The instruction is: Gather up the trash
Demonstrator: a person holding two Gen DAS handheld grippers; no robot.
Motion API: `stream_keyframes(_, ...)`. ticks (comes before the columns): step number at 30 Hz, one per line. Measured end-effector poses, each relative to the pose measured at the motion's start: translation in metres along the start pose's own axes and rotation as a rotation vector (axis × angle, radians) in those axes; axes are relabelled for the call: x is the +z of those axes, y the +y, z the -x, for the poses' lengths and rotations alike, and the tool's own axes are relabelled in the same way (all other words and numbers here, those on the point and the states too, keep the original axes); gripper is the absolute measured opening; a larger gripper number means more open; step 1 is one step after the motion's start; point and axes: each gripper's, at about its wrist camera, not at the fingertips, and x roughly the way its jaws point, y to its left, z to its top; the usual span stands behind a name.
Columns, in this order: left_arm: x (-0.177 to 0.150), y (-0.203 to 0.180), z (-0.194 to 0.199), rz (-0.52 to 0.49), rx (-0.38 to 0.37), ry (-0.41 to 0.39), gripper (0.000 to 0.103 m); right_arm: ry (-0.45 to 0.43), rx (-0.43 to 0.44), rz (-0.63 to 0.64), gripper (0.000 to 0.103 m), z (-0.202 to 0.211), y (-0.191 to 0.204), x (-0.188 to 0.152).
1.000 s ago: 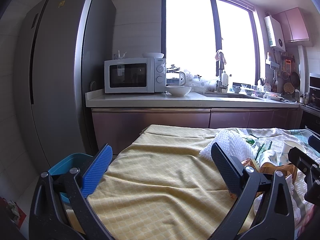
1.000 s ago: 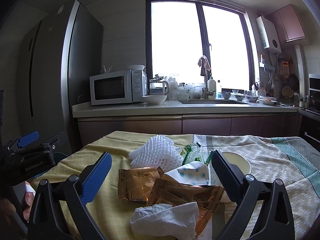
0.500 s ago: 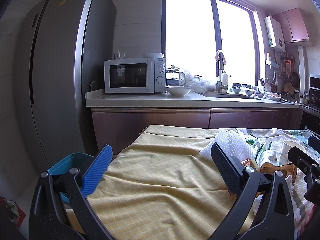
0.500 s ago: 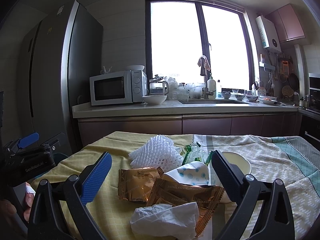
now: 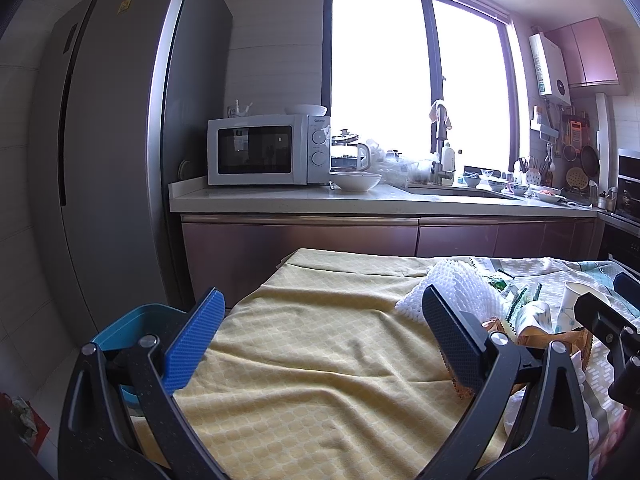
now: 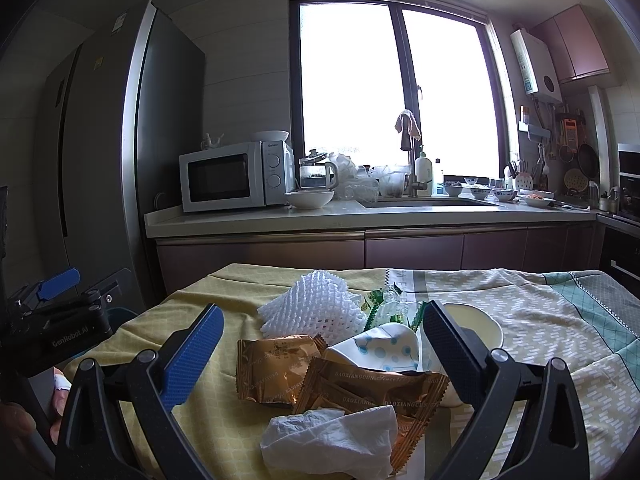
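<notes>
In the right wrist view a pile of trash lies on the cloth-covered table: a white foam net, two gold snack wrappers, a crumpled tissue, a squashed dotted paper cup and green wrappers. My right gripper is open, its fingers on either side of the pile. My left gripper is open and empty over the yellow cloth, left of the pile. A blue bin stands below the table's left edge.
A white dish sits right of the pile. Behind the table run a kitchen counter with a microwave, bowl and sink, and a tall grey fridge at the left.
</notes>
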Motion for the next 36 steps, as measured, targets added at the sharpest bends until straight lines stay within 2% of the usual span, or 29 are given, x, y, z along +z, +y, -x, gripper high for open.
stream_keyframes(28,-0.002,-0.002,-0.006,0.002,-0.012,0.012,0.097,0.005,0.014,-0.012,0.096,-0.001,-0.006,-0.001)
stream_keyframes(36,-0.006,-0.005,-0.010,-0.004,-0.045,0.033,0.097,0.019,0.014,-0.017,0.096,0.001,-0.010,-0.004)
